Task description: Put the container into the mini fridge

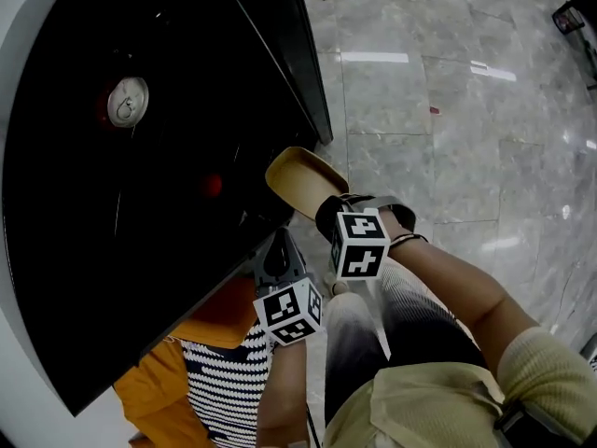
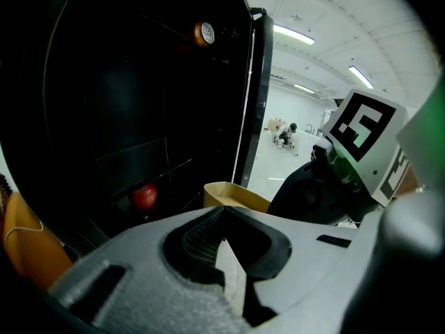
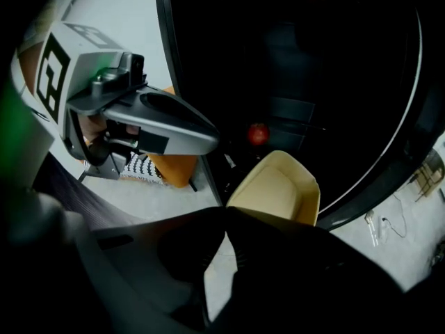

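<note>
Your right gripper (image 3: pixel 226 211) is clamped on the near rim of the tan container (image 1: pixel 300 177), which sits at the open mouth of the black mini fridge (image 1: pixel 75 250). Your left gripper (image 2: pixel 222 211) is closed on nothing, just beside it. A red apple (image 2: pixel 144 196) and a can (image 1: pixel 128 101) show against the dark fridge. The glossy grey tile floor (image 1: pixel 448 157) reflects ceiling lights.

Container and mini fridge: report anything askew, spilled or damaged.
Nothing stands out. The container looks empty and intact, pinched by its rim in the right gripper's tongs at the dark front of the mini fridge. No spill shows around it, and a red apple sits inside.
</note>
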The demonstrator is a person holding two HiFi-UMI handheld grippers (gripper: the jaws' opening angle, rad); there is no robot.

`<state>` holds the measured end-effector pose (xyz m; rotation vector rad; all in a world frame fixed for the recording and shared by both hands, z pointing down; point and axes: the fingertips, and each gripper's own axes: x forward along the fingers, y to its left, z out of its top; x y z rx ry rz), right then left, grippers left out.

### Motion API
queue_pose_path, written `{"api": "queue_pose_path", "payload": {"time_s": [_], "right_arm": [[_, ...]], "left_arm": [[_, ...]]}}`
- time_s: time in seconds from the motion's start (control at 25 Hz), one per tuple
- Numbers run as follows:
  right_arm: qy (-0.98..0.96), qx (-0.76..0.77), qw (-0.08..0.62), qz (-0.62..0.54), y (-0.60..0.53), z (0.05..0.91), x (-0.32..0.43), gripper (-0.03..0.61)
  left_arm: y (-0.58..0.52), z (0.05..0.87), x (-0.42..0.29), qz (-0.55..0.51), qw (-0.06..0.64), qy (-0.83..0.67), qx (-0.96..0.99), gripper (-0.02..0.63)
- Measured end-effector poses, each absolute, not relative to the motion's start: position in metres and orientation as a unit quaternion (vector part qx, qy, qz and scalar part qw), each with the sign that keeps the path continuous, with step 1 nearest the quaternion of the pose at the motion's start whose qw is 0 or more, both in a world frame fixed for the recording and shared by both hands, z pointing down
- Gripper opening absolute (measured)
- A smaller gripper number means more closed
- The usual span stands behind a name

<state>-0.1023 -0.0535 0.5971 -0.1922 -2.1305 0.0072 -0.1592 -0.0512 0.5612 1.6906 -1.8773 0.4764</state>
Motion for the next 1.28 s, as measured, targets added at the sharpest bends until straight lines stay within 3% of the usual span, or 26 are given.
{"api": "queue_pose_path", "payload": {"time_s": [1.28], "right_arm": [[-0.864,-0.099,0.480,-0.114,-0.110,0.654,-0.172,0.034]], "left_arm": [[-0.083,0.610,-0.207,0.168,0.276,-0.745,0.584,0.025]]}}
